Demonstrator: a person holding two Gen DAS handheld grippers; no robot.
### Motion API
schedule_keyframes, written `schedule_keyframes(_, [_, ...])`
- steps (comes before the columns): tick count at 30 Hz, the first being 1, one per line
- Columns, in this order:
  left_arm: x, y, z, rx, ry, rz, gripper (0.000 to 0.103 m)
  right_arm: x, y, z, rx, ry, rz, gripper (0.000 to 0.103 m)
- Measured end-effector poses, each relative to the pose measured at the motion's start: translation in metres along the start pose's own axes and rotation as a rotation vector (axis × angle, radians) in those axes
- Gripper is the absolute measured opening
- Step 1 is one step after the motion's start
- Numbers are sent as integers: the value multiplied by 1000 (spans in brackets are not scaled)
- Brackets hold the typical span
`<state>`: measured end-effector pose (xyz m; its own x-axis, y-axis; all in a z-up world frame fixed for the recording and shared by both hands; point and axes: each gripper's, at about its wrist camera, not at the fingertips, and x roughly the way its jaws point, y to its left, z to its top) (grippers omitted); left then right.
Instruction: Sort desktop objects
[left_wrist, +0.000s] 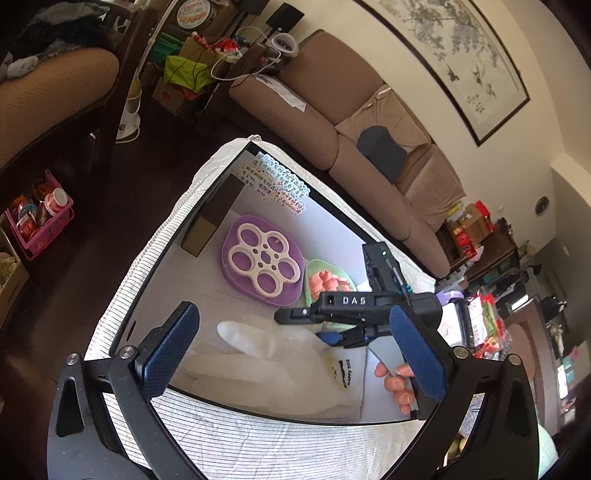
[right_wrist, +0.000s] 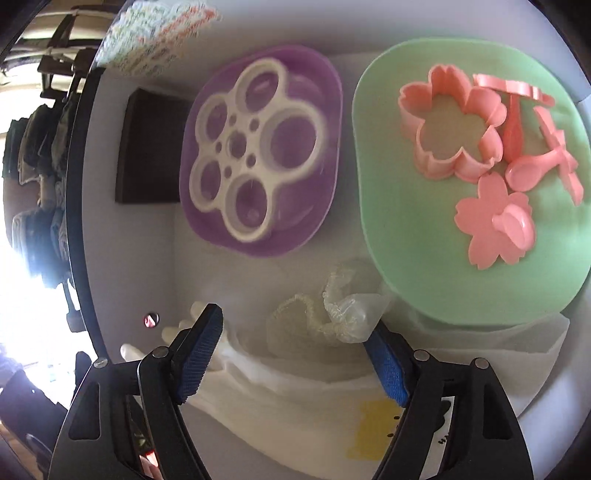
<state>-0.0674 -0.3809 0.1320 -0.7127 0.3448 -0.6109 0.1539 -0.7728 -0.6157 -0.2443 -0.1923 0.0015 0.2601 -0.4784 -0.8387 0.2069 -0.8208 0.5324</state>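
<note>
A purple tray (right_wrist: 314, 103) holds a white ring mould (right_wrist: 251, 147); it also shows in the left wrist view (left_wrist: 236, 266). A green tray (right_wrist: 406, 258) holds several pink flower cutters (right_wrist: 454, 125) and a pink spoon (right_wrist: 524, 170). Crumpled clear plastic caps (right_wrist: 332, 314) lie on a white cloth (right_wrist: 295, 406) just ahead of my right gripper (right_wrist: 291, 358), which is open and empty. My left gripper (left_wrist: 291, 358) is open and empty above the cloth (left_wrist: 280, 365). The right gripper (left_wrist: 332, 321) shows in the left wrist view over the cloth.
A dark box (right_wrist: 147, 147) stands left of the purple tray. Sticker sheets (left_wrist: 280, 184) lie at the table's far corner. A striped cloth (left_wrist: 258, 443) covers the table edge. A brown sofa (left_wrist: 332, 122) stands beyond, and a pink basket (left_wrist: 40, 221) sits on the floor.
</note>
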Motion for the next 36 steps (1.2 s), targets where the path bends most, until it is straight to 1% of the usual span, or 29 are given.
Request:
schedule_keyframes(2, [4,-5,-2,23,12,9,103,-1,-2,2,17,-7,12,79])
schedule_keyframes(6, [13,-13,-6,54,36,35,103,-5,2,-4,-2,-16,11,80])
schedule_keyframes(9, [11,-13,-7,59,37,34,103,-23,6,-16,12,-9,93,82])
schedule_keyframes(12, [3,-11,-5,47,10,24,103,-56,17,-27,-23,-60,183,84])
schedule_keyframes(14, [-5,-8,-3,25,-15,5,103,-76,26,-36,-46,-101,231,86])
schedule_keyframes(16, [-13,-4,0,4,-36,-17,103,-91,38,-43,-92,-124,285,86])
schedule_keyframes(17, [-17,-2,1,-3,-44,-23,103,-94,45,-47,-121,-116,309,87])
schedule_keyframes(18, [-20,0,1,-8,-51,-25,103,-93,52,-49,-155,-80,333,88])
schedule_keyframes(19, [-23,1,3,-11,-59,-25,103,-84,62,-51,-187,-26,355,88])
schedule_keyframes(20, [-27,4,4,-19,-77,-5,103,-73,74,-48,-208,23,376,88])
schedule_keyframes(21, [-33,8,5,-29,-100,15,103,-62,81,-51,-209,53,397,88])
schedule_keyframes(22, [-37,12,7,-38,-112,9,103,-50,86,-51,-197,82,414,88])
schedule_keyframes(23, [-39,17,9,-55,-117,-14,103,-39,89,-50,-177,103,418,88])
schedule_keyframes(24, [-42,24,10,-80,-123,-27,103,-27,87,-46,-141,118,404,88])
schedule_keyframes(26, [-46,35,11,-119,-139,-22,103,-1,79,-35,-49,135,400,88])
schedule_keyframes(27, [-47,39,12,-132,-141,-26,103,11,76,-31,-20,142,377,88])
schedule_keyframes(29, [-47,45,14,-149,-138,-54,103,31,72,-19,1,146,300,88])
schedule_keyframes(30, [-46,46,15,-150,-134,-66,103,38,71,-12,12,145,277,88])
schedule_keyframes(32, [-43,44,15,-134,-125,-59,103,50,74,1,27,143,239,88])
schedule_keyframes(34, [-40,38,12,-112,-118,-47,103,53,80,13,31,121,226,88])
schedule_keyframes(36, [-37,32,10,-97,-106,-51,103,53,83,19,42,91,239,89])
